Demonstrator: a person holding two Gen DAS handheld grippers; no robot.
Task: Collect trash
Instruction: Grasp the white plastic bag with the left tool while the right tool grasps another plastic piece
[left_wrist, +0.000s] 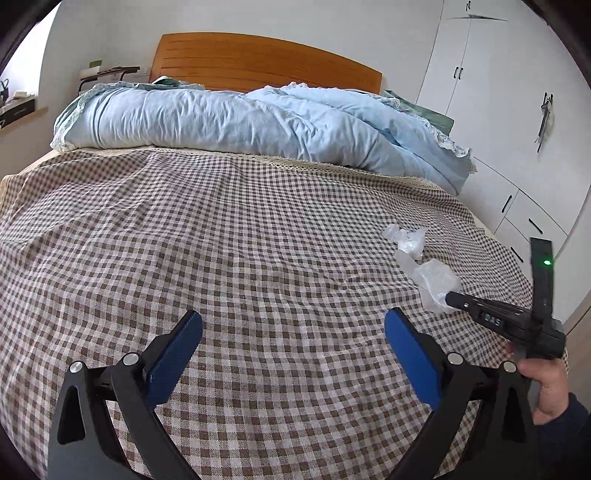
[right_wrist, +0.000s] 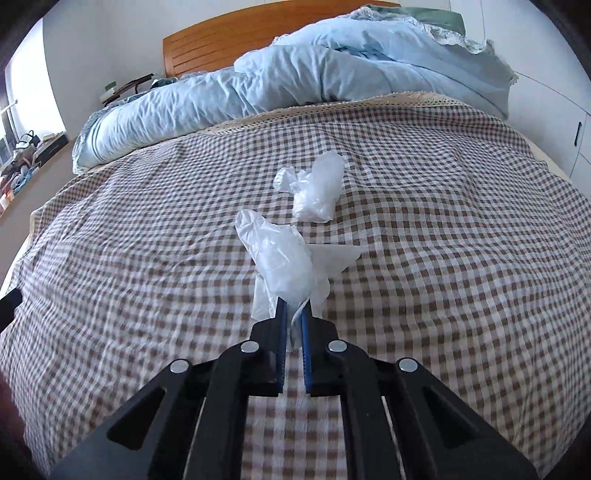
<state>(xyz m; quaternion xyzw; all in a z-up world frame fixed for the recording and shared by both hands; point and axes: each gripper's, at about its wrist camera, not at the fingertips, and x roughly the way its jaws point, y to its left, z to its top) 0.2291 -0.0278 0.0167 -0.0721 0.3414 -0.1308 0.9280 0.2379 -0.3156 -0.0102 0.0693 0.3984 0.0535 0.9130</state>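
Right wrist view: the right gripper (right_wrist: 293, 314) is pinching a crumpled plastic glove (right_wrist: 280, 258) over the checked bedspread (right_wrist: 443, 258).
Second plastic wad (right_wrist: 317, 188): lying just beyond.
Left gripper (left_wrist: 293, 332): hovering with jaws spread, holding nothing.

Only partly legible white lettering "DAS" on the right tool (left_wrist: 448, 297).

Black-framed left gripper (left_wrist: 293, 325) with blue pads, silver rivets; the sleeve (left_wrist: 569, 424) looks dark navy, perhaps.
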